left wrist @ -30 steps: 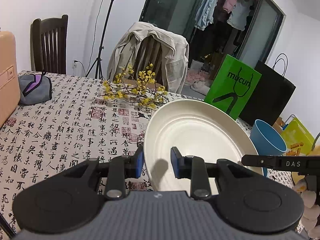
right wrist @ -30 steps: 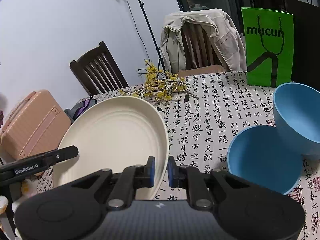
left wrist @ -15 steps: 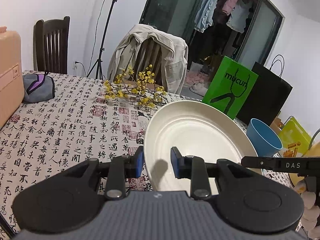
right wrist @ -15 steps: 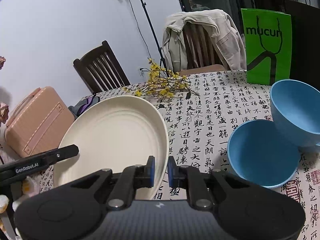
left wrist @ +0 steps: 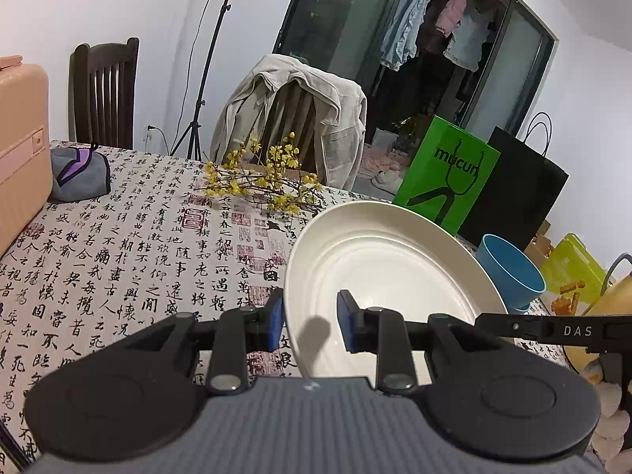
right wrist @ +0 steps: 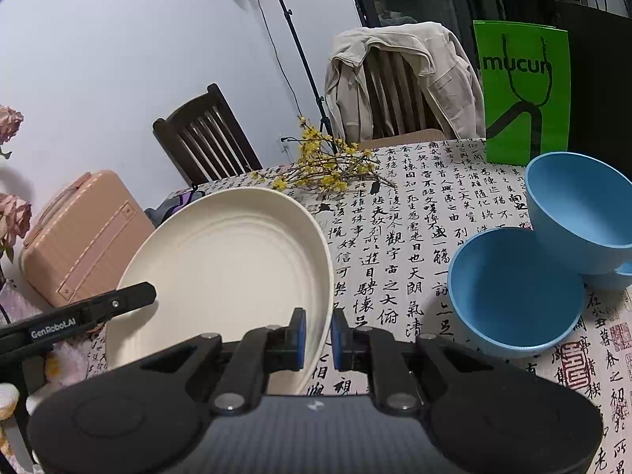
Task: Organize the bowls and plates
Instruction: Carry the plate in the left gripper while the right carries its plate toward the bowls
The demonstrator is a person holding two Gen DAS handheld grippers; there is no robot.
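Two round blue bowls (right wrist: 513,292), smooth, ridged cream plate (right wrist: 225,260), calligraphy-printed tablecloth (right wrist: 395,245)

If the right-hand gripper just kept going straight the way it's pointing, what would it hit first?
The right gripper is already clamped on the rim of the cream plate, which it carries. Beyond that, its line slopes down to the patterned tablecloth, probably short of the yellow flower sprigs; depth is uncertain.
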